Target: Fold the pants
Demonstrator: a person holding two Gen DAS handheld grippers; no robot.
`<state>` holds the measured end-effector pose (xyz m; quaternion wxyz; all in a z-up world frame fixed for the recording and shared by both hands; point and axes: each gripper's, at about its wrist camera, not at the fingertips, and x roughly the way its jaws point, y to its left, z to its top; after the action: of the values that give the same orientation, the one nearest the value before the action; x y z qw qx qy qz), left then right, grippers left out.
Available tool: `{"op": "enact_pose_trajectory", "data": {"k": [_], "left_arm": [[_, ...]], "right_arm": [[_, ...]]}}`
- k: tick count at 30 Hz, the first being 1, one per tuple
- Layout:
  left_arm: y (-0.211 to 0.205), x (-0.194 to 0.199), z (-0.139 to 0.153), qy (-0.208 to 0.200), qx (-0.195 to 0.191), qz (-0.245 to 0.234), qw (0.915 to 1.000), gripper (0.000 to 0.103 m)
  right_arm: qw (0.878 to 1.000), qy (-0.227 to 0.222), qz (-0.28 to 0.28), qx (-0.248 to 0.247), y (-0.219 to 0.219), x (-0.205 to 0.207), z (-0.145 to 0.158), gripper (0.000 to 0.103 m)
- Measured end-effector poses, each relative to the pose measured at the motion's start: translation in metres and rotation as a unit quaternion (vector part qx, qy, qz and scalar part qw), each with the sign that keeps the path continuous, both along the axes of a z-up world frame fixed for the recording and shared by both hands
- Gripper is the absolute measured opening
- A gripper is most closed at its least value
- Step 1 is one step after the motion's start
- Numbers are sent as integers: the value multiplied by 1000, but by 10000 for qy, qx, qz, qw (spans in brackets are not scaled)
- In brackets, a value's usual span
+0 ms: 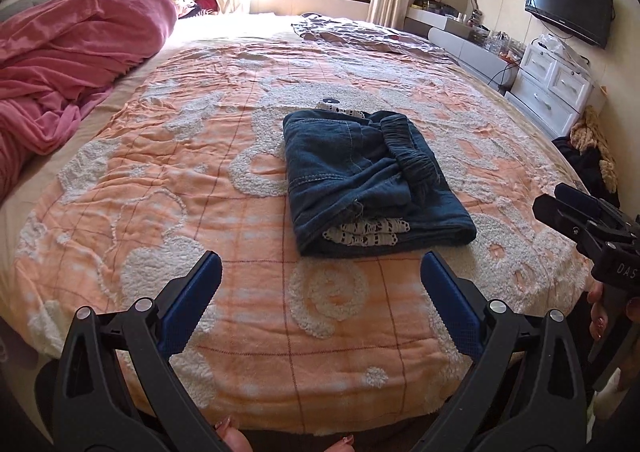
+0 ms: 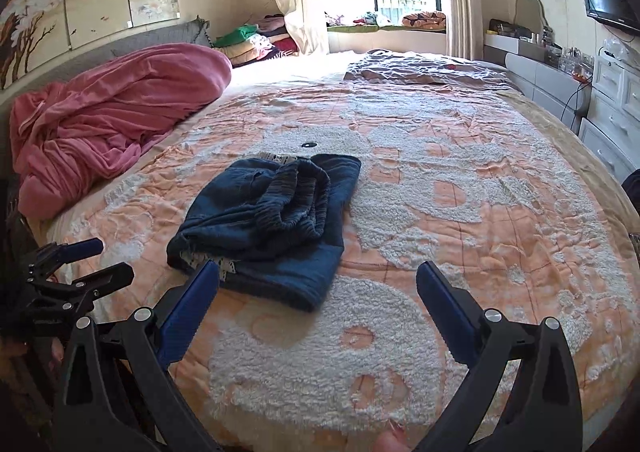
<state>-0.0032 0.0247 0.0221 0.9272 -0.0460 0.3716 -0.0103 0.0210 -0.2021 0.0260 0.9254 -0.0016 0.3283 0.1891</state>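
I judge the dark blue denim pants point(image 1: 372, 179) folded on the bed point(image 1: 240, 171), my left gripper point(image 1: 320, 284) and right gripper point(image 2: 318, 292) fingers released.

Open bedspread point(image 1: 248, 316) lies before us on all sides of the folded pants point(image 1: 368, 175), the only thing in the middle of the bed. Both grippers, left gripper point(image 1: 321, 272) and right gripper point(image 2: 318, 280), hang with jaws spread, apart from the cloth. We note the pink blanket point(image 1: 68, 63) heaped along the left edge and a grey quilt point(image 1: 360, 33) at the far end, both well apart from the pants.
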Motion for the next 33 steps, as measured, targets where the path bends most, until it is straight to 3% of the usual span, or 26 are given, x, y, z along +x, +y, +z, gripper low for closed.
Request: {"op": "enact_pose_trajectory", "data": {"k": [15,33], "left_arm": [[-5,-19,-39,248,-183,166,9994,94],[-11,-17,-51,266,-172,144,9994,94]], "right_arm": [[9989,314,-312,154,-23,-27,-47,98],[9991,194,-372,93,-23,-28,-59,98]]}}
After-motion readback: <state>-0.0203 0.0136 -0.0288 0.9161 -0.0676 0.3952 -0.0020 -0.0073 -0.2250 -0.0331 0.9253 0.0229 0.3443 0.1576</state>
